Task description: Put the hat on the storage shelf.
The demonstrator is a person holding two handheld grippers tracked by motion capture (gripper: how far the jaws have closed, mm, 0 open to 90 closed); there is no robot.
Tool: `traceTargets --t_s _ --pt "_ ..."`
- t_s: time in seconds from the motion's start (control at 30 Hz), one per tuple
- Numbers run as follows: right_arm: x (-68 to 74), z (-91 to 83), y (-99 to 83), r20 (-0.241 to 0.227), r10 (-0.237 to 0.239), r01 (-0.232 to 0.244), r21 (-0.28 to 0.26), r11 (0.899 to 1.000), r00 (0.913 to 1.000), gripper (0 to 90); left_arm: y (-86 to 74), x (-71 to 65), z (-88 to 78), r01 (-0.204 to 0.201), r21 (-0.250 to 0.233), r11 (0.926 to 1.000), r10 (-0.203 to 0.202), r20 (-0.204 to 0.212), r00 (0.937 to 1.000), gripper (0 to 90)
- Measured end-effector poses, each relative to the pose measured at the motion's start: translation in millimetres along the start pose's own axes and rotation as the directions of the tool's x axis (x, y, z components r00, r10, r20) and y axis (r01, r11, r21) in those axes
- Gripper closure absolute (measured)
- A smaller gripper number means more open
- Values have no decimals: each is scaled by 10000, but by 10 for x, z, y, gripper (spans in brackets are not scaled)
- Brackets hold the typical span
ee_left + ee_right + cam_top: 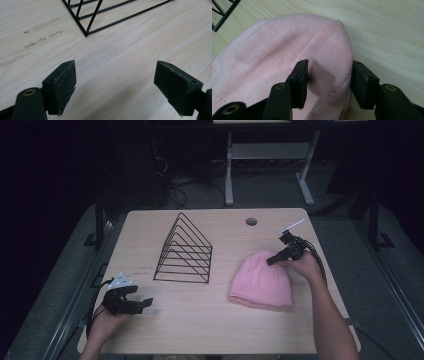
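Pale wood bench (210, 325) carries a pink hat (262, 280) near its right edge, crown toward the far side. Right tongs (328, 77) straddle that crown edge, half-closed, the fabric bunching between them. Left tongs (115, 87) hover released near the front-left corner, well apart.

the left claw (146, 303) sits low at the near left of the high view, held in the person's left hand (107, 316) with the forearm coming in from the bottom edge. its jaws point toward the middle and stand wide apart with nothing between them. the right claw (270, 261) is held out farther on the right side, the right hand (301, 265) wrapped round its body and the forearm stretched up from the bottom right. its jaws tilt down and left, partly closed.
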State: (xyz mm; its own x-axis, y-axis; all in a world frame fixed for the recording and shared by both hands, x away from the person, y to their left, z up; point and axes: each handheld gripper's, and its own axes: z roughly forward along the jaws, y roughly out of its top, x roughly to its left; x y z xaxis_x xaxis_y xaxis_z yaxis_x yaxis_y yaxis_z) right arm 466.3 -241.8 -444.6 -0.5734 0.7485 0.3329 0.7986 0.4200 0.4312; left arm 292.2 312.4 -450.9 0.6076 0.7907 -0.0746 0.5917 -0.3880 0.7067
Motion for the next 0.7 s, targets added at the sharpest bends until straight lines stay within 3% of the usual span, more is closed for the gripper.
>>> traceTargets --t_s 0.4,0.7 --pt "3 42 -5 -275 93 -91 69 9999 9996 709 4 -11 2 -97 77 9999 97 0 10000 179" --pt "5 -17 -61 -815 280 -318 -454 9985 9963 786 1 -28 -6 -34 44 10000 34 1 10000 180"
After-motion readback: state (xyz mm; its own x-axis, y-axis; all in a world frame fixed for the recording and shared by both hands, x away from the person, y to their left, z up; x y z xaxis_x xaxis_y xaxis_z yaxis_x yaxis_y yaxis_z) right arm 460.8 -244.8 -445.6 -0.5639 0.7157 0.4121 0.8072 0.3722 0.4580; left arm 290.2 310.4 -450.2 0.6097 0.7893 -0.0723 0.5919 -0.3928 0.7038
